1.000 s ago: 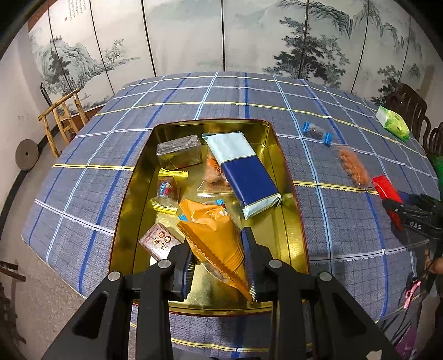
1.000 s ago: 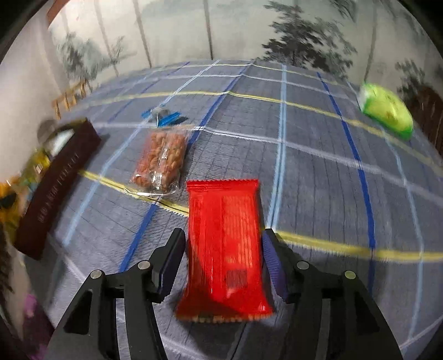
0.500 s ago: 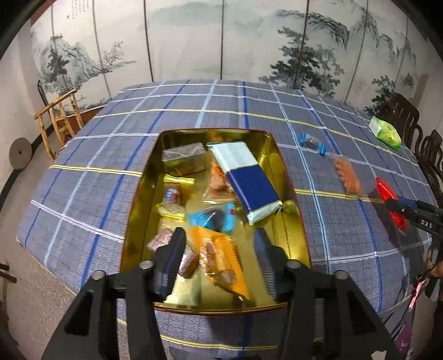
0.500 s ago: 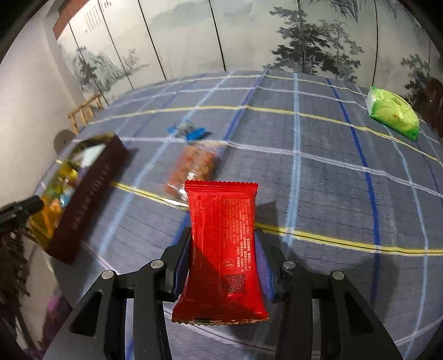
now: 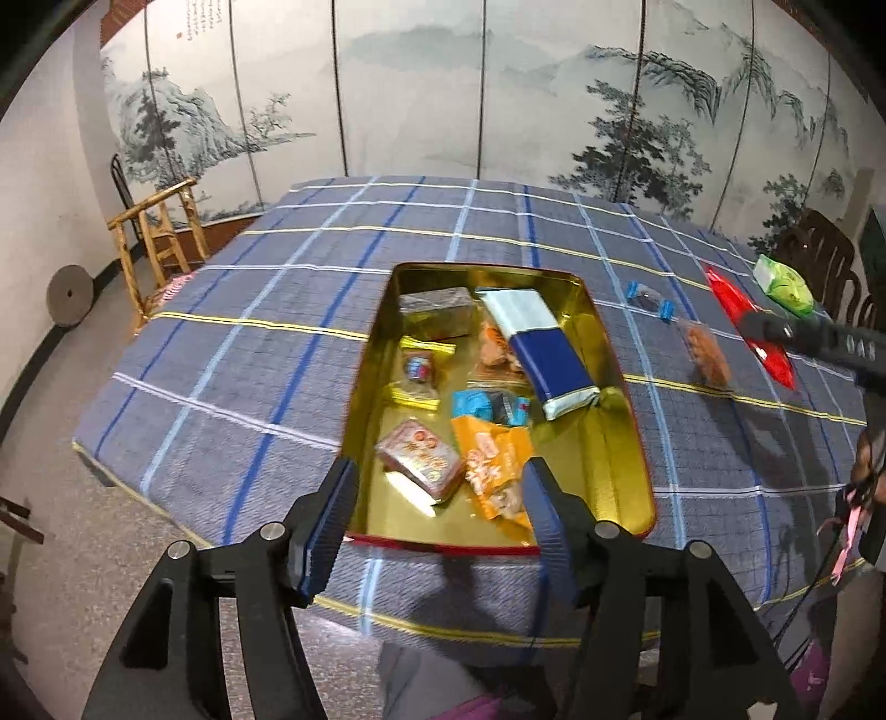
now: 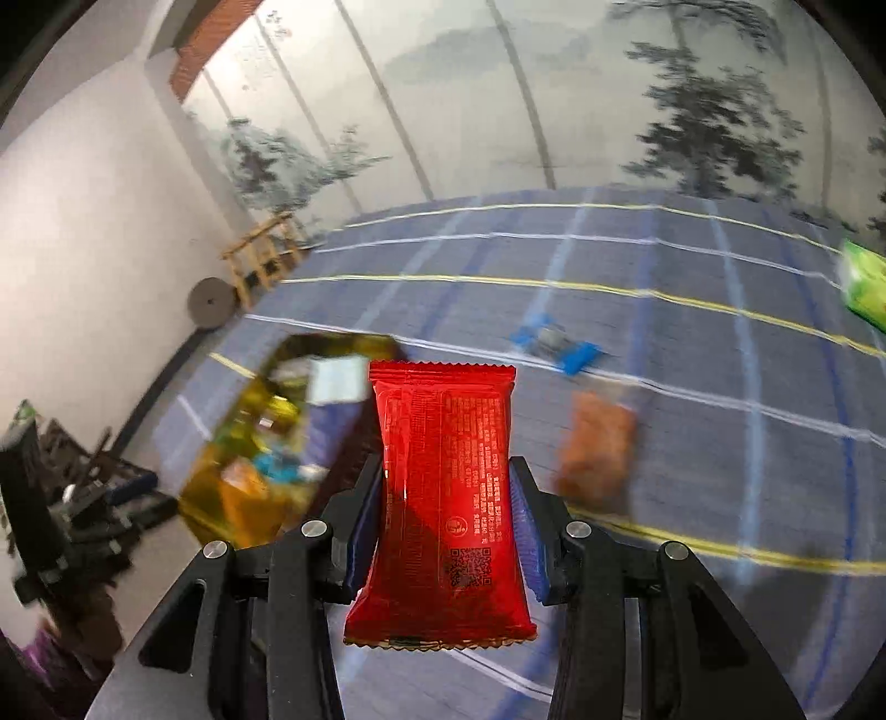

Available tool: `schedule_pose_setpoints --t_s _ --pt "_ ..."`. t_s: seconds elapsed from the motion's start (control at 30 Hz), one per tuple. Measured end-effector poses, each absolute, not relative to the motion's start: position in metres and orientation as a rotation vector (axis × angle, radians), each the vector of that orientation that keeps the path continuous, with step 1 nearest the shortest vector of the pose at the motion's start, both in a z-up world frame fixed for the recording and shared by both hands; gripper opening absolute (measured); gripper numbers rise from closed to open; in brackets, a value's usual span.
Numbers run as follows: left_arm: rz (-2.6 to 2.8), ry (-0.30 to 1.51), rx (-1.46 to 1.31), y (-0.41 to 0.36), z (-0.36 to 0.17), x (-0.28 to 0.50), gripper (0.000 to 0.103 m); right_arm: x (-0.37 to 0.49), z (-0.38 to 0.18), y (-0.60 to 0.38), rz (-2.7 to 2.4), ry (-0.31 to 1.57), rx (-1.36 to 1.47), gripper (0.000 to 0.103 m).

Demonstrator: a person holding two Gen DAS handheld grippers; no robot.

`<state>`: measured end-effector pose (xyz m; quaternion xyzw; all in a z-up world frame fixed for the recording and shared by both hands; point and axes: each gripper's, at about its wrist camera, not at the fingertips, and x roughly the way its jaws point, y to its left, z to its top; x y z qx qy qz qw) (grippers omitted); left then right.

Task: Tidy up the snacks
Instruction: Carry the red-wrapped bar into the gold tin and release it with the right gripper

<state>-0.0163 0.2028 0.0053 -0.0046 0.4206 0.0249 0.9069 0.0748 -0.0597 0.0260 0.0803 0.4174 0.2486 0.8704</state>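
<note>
A glossy red snack packet (image 6: 448, 498) stands upright, clamped at both sides, above the open gold tin (image 6: 243, 515) of snacks

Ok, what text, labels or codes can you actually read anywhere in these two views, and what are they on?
"DAS", seen upside down: white letters on the right gripper.
Red packet in the right gripper's jaws: rows of small print, a round logo and a QR code, too small to read.
Painted screen: a column of red characters, too small to read.
Snacks in the gold tin: printing illegible.

Blurred gold tin (image 6: 243, 498), peanut packet (image 6: 598, 448)
</note>
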Motion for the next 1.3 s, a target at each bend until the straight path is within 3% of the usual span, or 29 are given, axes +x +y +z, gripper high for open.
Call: schedule_pose_setpoints --t_s 0.1,0.73,1.1,1.3 --pt "0.071 0.858 -0.006 0.209 0.007 -0.021 0.068 0.084 0.031 -0.025 0.584 0.877 0.179 0.044" --pt "0.107 0.857 -0.032 0.243 0.008 -0.032 0.071 0.14 -0.024 0.129 0.664 1.061 0.17 0.046" --pt "0.095 0.873 -0.017 0.236 0.007 -0.032 0.071 0.13 -0.006 0.118 0.722 0.977 0.255 0.051" --pt "0.051 0.854 0.024 0.218 0.017 -0.032 0.071 0.096 -0.001 0.05 0.638 0.874 0.254 0.057"
